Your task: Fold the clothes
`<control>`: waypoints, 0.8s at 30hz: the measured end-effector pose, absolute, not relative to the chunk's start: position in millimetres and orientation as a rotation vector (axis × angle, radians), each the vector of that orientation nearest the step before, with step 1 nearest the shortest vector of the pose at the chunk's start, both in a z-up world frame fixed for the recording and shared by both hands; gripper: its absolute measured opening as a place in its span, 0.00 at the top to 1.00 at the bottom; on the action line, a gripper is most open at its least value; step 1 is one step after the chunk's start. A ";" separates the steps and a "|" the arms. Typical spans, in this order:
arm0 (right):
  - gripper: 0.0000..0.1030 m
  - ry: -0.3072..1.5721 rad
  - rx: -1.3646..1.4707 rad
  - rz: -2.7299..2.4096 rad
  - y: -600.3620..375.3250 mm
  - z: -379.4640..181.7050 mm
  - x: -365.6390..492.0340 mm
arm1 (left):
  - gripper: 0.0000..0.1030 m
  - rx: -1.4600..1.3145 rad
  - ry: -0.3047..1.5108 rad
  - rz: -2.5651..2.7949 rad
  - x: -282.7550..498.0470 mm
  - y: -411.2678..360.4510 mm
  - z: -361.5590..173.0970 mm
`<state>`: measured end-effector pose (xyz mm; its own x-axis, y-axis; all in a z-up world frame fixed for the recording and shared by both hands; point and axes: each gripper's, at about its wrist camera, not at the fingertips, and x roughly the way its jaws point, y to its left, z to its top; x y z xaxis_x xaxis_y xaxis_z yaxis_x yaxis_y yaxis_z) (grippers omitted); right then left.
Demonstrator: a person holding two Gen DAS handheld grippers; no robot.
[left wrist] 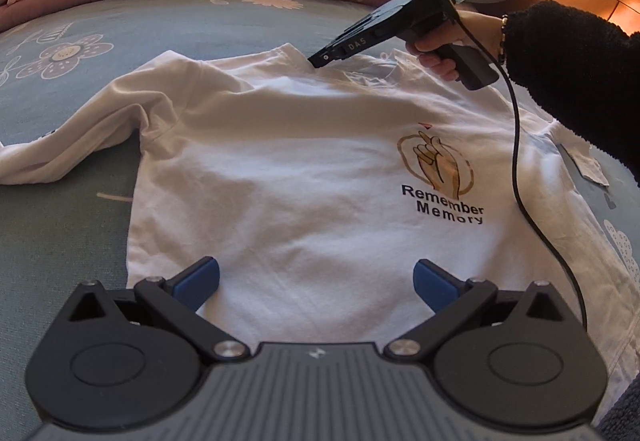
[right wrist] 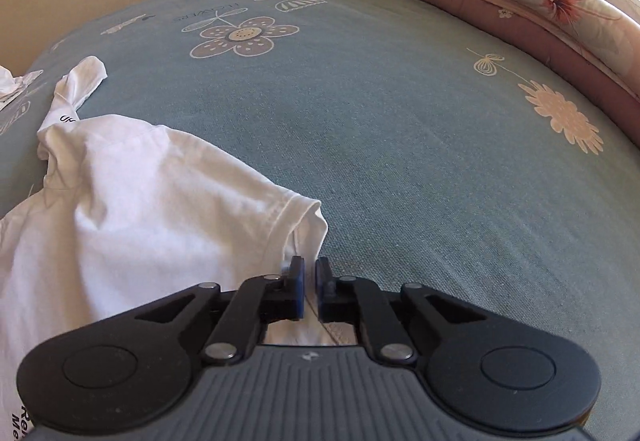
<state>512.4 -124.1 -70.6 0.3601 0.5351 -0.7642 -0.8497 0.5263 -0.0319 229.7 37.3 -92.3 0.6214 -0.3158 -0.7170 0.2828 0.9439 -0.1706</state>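
**Collar pinched, first fold about to start**

Laid flat and face-up on a blue-grey floral bedsheet (left wrist: 60, 225): a white cotton T-shirt with a chest print (left wrist: 300, 169), one sleeve trailing off to the side. Closed down on the cloth at the neckline, the right gripper (right wrist: 310, 283), blue pads nearly meeting with a thin edge of white fabric between them; held, judging by the left wrist view, at the collar near the shoulder. Spread wide and empty above the hem, the left gripper (left wrist: 316, 279).

Step in hand: securing the top corner for a first fold. Next, probably: closing the left gripper on the hem, then lifting both points together and carrying them across.

Legible writing: "Remember Memory" under a finger-heart graphic; "DAS" on the gripper body; "FLOWERS" on the sheet, seen upside down. Sleeve lettering too cropped to read.
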 end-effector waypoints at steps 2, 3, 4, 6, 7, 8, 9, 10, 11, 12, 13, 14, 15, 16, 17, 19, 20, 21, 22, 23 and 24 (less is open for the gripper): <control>0.99 0.743 -0.500 0.894 -120.5 -69.0 505.7 | 0.01 -0.037 0.830 -0.344 229.0 36.8 -92.6; 0.99 0.720 -0.518 0.855 -118.9 -67.3 505.2 | 0.01 -0.035 0.829 -0.343 228.6 36.5 -92.7; 0.99 0.698 -0.529 0.822 -118.2 -64.9 505.5 | 0.01 -0.032 0.828 -0.343 228.2 36.2 -92.8; 1.00 0.671 -0.508 0.773 -120.0 -58.4 511.9 | 0.01 -0.027 0.826 -0.343 227.4 35.7 -93.0; 1.00 0.664 -0.503 0.753 -120.2 -57.4 514.5 | 0.01 -0.024 0.825 -0.342 227.0 35.5 -93.2; 1.00 0.667 -0.509 0.741 -119.0 -59.6 516.5 | 0.01 -0.022 0.824 -0.342 226.6 35.2 -93.3; 1.00 0.675 -0.520 0.733 -117.1 -63.5 518.3 | 0.01 -0.019 0.823 -0.343 225.7 34.9 -93.5; 1.00 0.680 -0.536 0.720 -114.9 -68.1 519.4 | 0.01 -0.015 0.821 -0.344 224.5 34.6 -93.8; 1.00 0.681 -0.538 0.705 -113.3 -72.2 520.4 | 0.01 -0.013 0.820 -0.344 223.9 34.5 -93.9; 1.00 0.681 -0.527 0.693 -112.4 -75.5 521.9 | 0.01 -0.011 0.819 -0.344 223.9 34.4 -93.9; 1.00 0.674 -0.521 0.677 -111.6 -77.7 522.8 | 0.01 -0.010 0.819 -0.345 223.8 34.3 -93.9; 1.00 0.669 -0.517 0.657 -111.7 -78.3 524.6 | 0.01 -0.008 0.818 -0.345 223.8 34.2 -93.9; 1.00 0.672 -0.510 0.635 -112.2 -78.2 527.2 | 0.01 -0.006 0.818 -0.345 223.8 34.1 -93.9; 1.00 0.676 -0.503 0.614 -112.8 -78.1 529.9 | 0.01 -0.005 0.817 -0.345 223.7 34.0 -93.9; 0.99 0.684 -0.485 0.605 -115.1 -76.2 532.5 | 0.01 -0.003 0.817 -0.345 223.7 33.8 -93.8; 0.97 0.665 -0.422 0.601 -125.9 -65.6 532.0 | 0.01 0.000 0.816 -0.345 223.6 33.6 -93.8; 0.93 0.647 -0.401 0.592 -132.9 -58.3 529.3 | 0.01 0.002 0.816 -0.345 223.6 33.5 -93.8; 0.86 0.633 -0.383 0.579 -141.0 -50.2 526.0 | 0.01 0.003 0.815 -0.345 223.6 33.4 -93.8; 0.84 0.632 -0.364 0.567 -149.1 -43.0 523.2 | 0.01 0.005 0.815 -0.345 223.5 33.3 -93.8; 0.84 0.641 -0.345 0.551 -157.8 -36.4 519.8 | 0.01 0.006 0.815 -0.345 223.5 33.2 -93.8; 0.83 0.656 -0.331 0.532 -166.4 -30.1 515.4 | 0.01 0.008 0.814 -0.345 223.5 33.1 -93.7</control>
<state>515.4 -166.4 -30.1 0.6674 0.3604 -0.6517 -0.5633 0.8167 -0.1251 223.5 33.1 -93.7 0.6338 -0.2990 -0.7134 0.3051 0.9441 -0.1247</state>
